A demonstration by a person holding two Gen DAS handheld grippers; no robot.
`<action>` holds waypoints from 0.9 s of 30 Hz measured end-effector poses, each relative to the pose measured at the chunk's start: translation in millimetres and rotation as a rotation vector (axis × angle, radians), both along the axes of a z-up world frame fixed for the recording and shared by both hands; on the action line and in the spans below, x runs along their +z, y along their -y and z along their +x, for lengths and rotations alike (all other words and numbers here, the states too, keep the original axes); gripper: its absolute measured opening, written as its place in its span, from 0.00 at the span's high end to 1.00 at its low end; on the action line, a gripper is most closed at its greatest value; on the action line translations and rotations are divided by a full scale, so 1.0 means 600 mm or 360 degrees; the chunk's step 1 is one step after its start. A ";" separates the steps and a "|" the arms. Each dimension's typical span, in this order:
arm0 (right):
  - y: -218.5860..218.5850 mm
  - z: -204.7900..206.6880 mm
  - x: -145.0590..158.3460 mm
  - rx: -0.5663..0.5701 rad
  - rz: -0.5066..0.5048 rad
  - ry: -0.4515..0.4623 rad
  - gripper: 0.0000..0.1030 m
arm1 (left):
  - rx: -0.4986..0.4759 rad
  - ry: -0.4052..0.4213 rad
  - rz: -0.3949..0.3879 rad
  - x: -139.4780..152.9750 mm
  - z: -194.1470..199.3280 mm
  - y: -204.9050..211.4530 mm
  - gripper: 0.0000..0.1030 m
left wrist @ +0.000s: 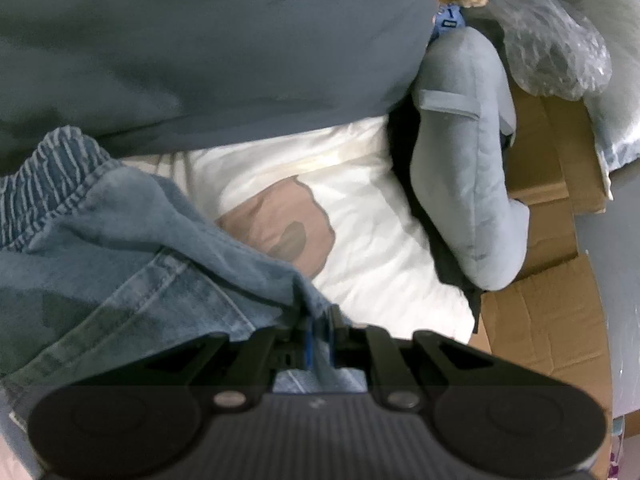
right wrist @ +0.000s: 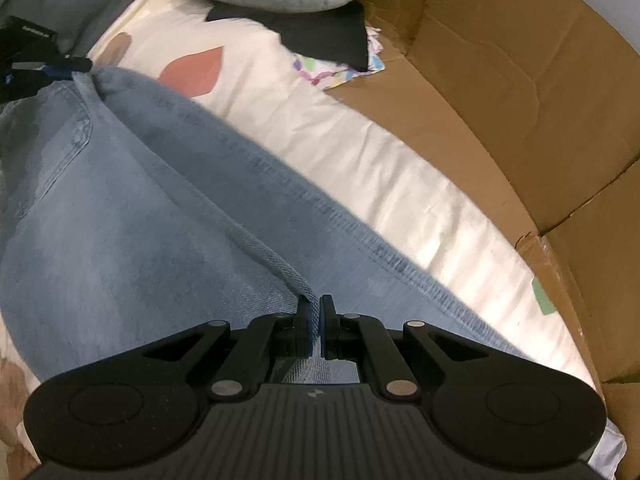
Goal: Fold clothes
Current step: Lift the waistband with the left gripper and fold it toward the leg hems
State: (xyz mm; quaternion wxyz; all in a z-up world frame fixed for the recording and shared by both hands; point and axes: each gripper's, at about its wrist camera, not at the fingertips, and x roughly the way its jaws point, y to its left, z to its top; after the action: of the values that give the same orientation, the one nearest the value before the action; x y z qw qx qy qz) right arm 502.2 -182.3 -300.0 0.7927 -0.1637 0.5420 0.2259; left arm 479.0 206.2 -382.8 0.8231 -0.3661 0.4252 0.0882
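A pair of light blue jeans (right wrist: 120,208) lies stretched over a white bed sheet (right wrist: 360,152) with brown and red patches. My right gripper (right wrist: 316,320) is shut on a folded edge of the denim at the bottom of the right wrist view. In the left wrist view my left gripper (left wrist: 320,328) is shut on another edge of the jeans (left wrist: 120,272), near the gathered elastic waistband (left wrist: 44,176). The left gripper (right wrist: 52,72) also shows far off at the upper left of the right wrist view, pinching the denim there.
A grey-blue duvet (left wrist: 180,40) fills the top of the left wrist view. A long grey pillow (left wrist: 468,168) lies beside flattened cardboard (left wrist: 552,320) and bubble wrap (left wrist: 556,52). Cardboard (right wrist: 520,100), a black cloth (right wrist: 328,36) and a patterned cloth (right wrist: 320,72) edge the sheet.
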 end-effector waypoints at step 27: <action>-0.029 0.136 -0.074 -0.0136 -0.0131 -0.0156 0.98 | 0.0063 -0.0025 -0.0002 -0.037 0.061 0.000 0.92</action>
State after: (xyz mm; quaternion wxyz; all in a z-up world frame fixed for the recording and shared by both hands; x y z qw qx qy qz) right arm 583.8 -164.7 -344.5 0.7667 -0.1615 0.5955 0.1772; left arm 515.5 206.2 -405.2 0.8175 -0.3743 0.4244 0.1069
